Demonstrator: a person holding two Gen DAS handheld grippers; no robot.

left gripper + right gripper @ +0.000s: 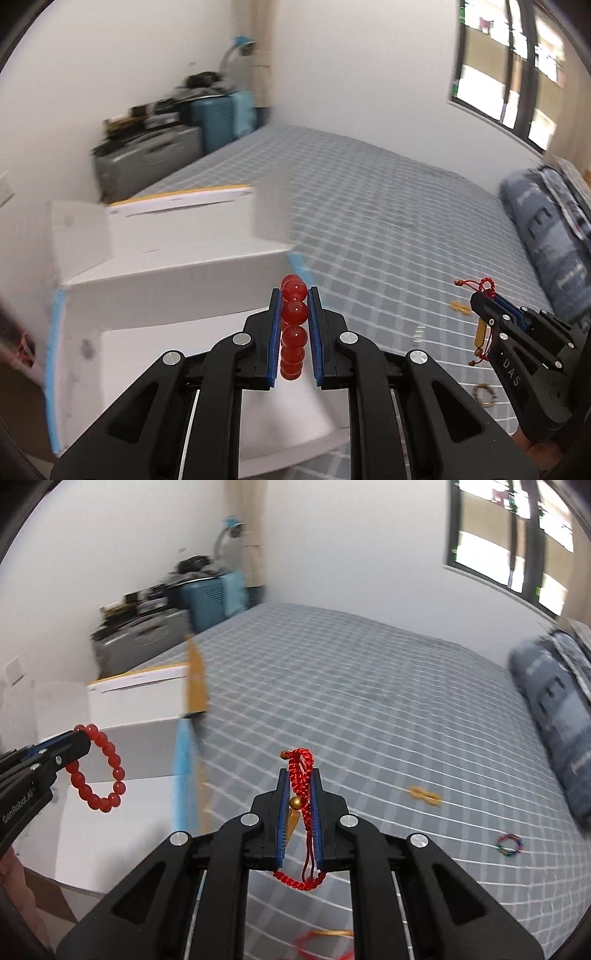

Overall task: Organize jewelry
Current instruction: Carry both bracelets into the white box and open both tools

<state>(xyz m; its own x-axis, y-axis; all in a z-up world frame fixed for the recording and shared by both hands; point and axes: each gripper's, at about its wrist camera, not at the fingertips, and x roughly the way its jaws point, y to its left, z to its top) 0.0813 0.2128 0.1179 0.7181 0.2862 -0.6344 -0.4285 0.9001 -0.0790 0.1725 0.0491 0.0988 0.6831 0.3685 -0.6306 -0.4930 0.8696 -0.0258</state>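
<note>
Bead bracelet [294,325] pinched in left fingers [275,332] just above white box [177,288]; right fingers [283,812] pinch red cord bracelet [302,775], farther right over bed [369,701].

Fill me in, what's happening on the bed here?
A person is sorting jewelry with two handheld grippers. The left gripper is shut on a red bead bracelet, held over the open white box. The right gripper is shut on a red braided cord bracelet. A gold piece and a multicolored ring-shaped piece lie on the checked bedsheet.
</note>
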